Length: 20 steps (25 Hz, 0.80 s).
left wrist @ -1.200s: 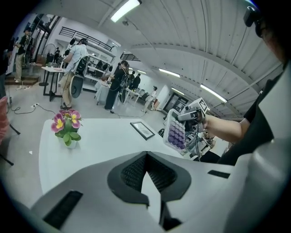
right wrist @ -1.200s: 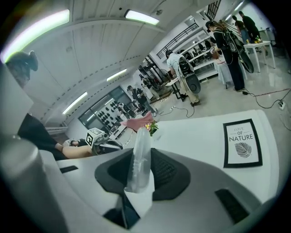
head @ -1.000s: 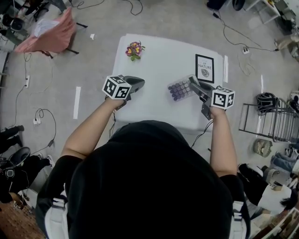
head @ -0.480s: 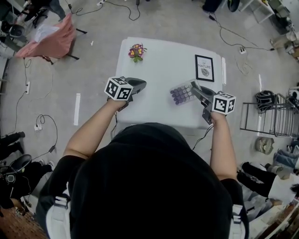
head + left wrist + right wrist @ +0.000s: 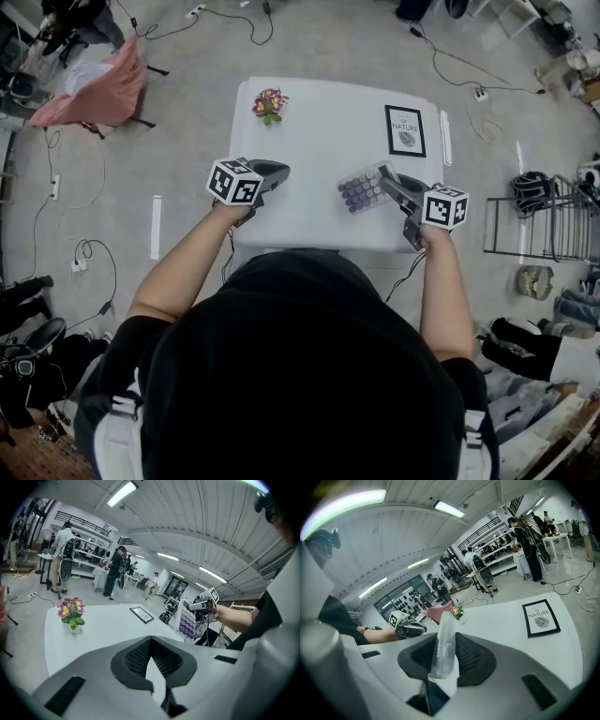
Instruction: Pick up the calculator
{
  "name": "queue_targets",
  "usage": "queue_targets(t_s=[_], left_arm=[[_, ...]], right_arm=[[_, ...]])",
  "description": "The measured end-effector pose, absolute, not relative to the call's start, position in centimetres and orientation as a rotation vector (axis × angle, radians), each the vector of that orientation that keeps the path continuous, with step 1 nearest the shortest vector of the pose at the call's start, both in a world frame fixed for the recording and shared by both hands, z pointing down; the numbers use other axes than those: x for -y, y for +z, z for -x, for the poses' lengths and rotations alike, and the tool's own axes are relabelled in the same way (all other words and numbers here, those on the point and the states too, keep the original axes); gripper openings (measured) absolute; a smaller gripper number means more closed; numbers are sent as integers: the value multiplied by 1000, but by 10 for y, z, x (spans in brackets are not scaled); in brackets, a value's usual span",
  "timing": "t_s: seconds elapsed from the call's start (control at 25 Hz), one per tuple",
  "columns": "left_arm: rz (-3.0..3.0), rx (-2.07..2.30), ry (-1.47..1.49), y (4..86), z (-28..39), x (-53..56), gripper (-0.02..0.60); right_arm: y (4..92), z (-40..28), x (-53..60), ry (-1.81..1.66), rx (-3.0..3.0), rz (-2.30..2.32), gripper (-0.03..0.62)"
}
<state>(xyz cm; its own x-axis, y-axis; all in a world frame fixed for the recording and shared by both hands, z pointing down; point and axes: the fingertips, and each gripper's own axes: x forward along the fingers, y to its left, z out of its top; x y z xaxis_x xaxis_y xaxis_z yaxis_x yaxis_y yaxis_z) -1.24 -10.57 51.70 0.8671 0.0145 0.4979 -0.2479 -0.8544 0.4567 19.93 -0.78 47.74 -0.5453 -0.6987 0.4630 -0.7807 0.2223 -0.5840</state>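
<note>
Currently | calculator (image 5: 363, 188) – clamped edge-on in right gripper (image 5: 398, 187), tilted up over near right of table (image 5: 319, 122) | left gripper (image 5: 272, 172) – jaws apart, nothing between | handling: firm squeeze advised, casing judged slippery.

One sign can be read — a black-framed print (image 5: 541, 618) on the white table (image 5: 501, 620) carries the words "OF NATURE" in capitals above a leaf drawing, with a smaller line on top too fine to make out. The key labels on the calculator (image 5: 362, 189) are too small to read.
</note>
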Motion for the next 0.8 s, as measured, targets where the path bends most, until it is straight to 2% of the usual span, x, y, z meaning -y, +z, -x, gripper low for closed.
queue_targets(t_s=[0.8], left_arm=[[-2505,147,675,518,6,99,15]], right_arm=[[479,-204,7,1236,2361,-1461,106]])
